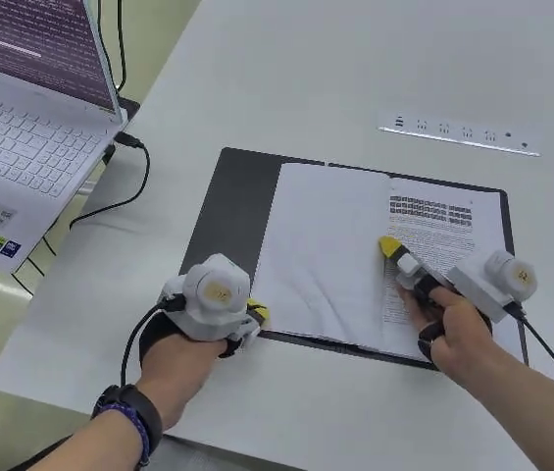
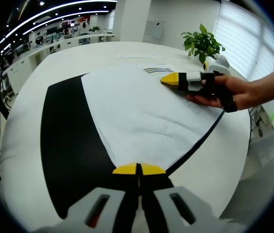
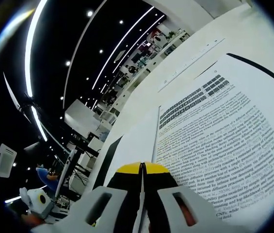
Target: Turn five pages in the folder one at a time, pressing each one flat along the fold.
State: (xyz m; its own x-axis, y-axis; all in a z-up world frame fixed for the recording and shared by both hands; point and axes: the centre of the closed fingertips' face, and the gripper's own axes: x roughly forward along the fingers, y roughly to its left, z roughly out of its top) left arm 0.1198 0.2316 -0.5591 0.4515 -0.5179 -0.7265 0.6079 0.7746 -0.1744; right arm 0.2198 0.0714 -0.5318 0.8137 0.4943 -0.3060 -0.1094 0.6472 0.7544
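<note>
We see the folder (image 1: 229, 201) lying open on the white table (image 1: 335, 69), with its black inner cover bare on the left. A blank page (image 1: 321, 250) spreads left from the fold and covers part of that cover. Right of the fold lies a printed page (image 1: 448, 245), with a band of small figures at its top and text below.

The left gripper (image 2: 138, 169) has its 2 jaws brought together, yellow tips meeting without a gap, and we see nothing between them. In the head view it sits at the near left corner of the blank page, by the folder's front edge. Its own view places the tips where white paper meets black cover. We cannot tell whether the tips touch the paper.

The right gripper (image 1: 391, 246) also has its 2 jaws closed tip to tip, with nothing held. Its yellow tip points away from the person and lies at the fold, between the blank page and the printed page. In the left gripper view it rests low against the sheet.

A laptop (image 1: 22, 108) stands open at the left, and a black cable (image 1: 125, 191) runs from its side onto the table. A socket strip (image 1: 458, 132) is set into the table beyond the folder. A plant (image 2: 202, 42) stands past the table's far side
</note>
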